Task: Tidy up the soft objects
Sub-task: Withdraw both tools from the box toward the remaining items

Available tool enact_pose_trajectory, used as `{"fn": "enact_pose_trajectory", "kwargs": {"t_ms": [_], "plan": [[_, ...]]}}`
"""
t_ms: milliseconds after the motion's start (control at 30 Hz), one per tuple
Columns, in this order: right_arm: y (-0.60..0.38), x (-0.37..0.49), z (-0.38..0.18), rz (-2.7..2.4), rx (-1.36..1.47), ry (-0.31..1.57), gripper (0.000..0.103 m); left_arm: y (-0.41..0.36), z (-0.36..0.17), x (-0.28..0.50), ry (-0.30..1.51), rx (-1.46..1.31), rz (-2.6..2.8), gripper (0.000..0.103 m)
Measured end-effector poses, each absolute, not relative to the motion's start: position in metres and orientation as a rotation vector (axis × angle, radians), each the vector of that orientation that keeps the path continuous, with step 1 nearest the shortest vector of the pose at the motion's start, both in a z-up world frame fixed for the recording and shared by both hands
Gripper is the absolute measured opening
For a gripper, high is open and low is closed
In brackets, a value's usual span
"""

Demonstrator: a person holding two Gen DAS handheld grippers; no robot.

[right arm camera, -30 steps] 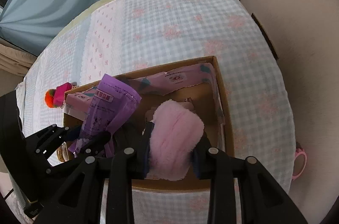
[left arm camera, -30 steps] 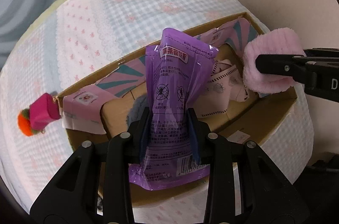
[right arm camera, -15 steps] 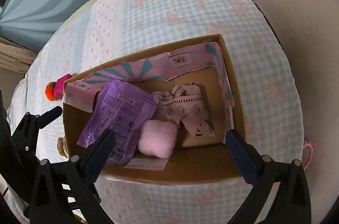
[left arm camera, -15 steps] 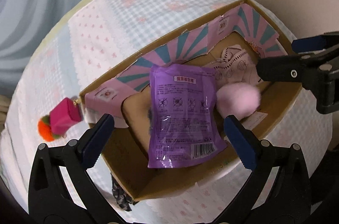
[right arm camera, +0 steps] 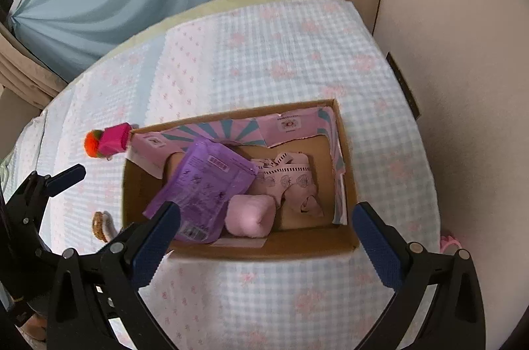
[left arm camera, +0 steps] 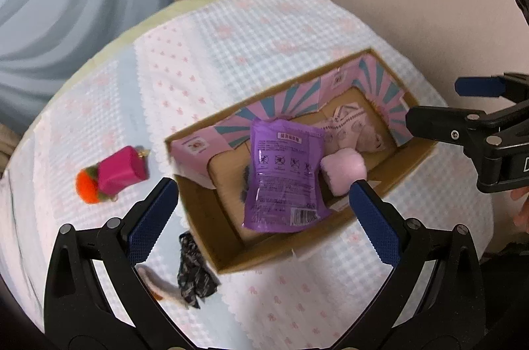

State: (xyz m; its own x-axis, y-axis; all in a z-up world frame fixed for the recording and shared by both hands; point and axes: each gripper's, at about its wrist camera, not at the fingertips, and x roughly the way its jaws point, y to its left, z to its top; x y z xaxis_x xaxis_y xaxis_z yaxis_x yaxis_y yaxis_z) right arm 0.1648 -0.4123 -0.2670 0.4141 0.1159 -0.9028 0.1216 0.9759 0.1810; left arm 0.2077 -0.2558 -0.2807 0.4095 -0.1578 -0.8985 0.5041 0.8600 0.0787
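- Purple pouch (left arm camera: 281,178) and pink plush (left arm camera: 344,168) lay inside the cardboard box (left arm camera: 390,181).
- Left gripper (left arm camera: 261,217) and right gripper (right arm camera: 264,234) stood wide apart, empty.
- Pink-orange toy (left arm camera: 112,174) and dark cloth (left arm camera: 195,274) remained outside.

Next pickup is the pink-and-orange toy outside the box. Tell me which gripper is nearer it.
Left. The left gripper hovers beside the toy; the right gripper hangs over the box's far side.

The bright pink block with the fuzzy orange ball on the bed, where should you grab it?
Probably the bright pink block itself, coming straight down from above: it lies flat on the checked bedspread, outside the cardboard box, with firmer flat sides.
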Motion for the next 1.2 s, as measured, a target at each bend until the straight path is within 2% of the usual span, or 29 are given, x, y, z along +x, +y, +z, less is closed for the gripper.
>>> {"fn": "enact_pose_trajectory", "kwargs": {"t_ms": [533,767,967,1200], "plan": [[-0.363,0.08,-0.119,-0.064,0.159,0.918,0.103,-0.155,-0.117,0.146,0.89,0.107,-0.322,0.103],[-0.334,0.046,-0.07,-0.091,0.148,0.821,0.103,-0.096,-0.066,0.116,0.806,0.04,-0.261,0.103],[-0.289,0.032,-0.058,-0.084,0.092,0.785,0.103,-0.042,-0.06,0.097,0.787,-0.016,-0.195,0.103],[-0.229,0.035,-0.079,0.004,0.096,0.791,0.103,0.013,-0.086,0.095,0.829,-0.069,-0.154,0.103]]}}
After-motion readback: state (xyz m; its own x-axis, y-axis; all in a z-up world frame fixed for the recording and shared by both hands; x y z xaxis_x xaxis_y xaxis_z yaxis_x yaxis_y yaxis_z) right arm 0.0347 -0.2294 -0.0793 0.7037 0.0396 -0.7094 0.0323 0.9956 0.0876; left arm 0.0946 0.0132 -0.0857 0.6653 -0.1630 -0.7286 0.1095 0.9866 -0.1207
